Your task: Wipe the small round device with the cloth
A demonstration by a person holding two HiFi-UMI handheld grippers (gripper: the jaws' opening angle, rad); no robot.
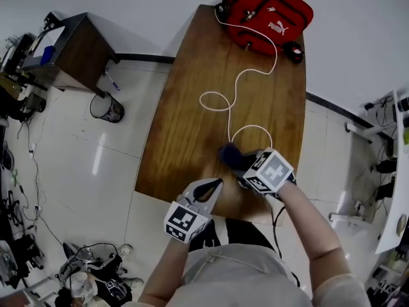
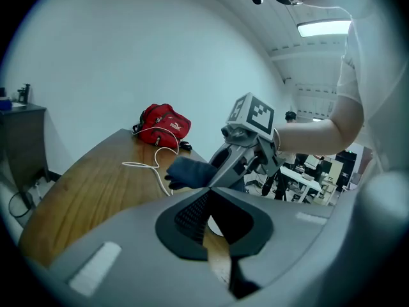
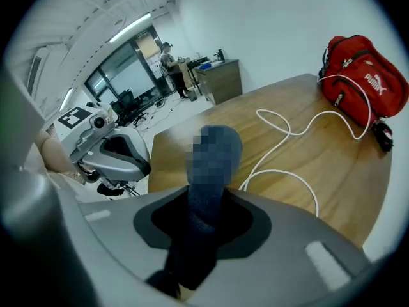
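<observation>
Cloth, dark blue fabric (image 3: pixel 204 219): clamped in my right gripper (image 1: pixel 245 167), above the brown wooden table (image 1: pixel 192 107).
Small white round device (image 2: pixel 216 226): glimpsed just beyond my left gripper (image 1: pixel 214 185).
Left jaws: together.

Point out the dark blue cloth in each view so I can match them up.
Head view: dark blue cloth below centre, at the right gripper's tips.
Left gripper view: cloth at centre, over the wooden table.
Right gripper view: cloth lower centre, clamped between the jaws.
Shared landmark: red bag at the table's far end.
</observation>
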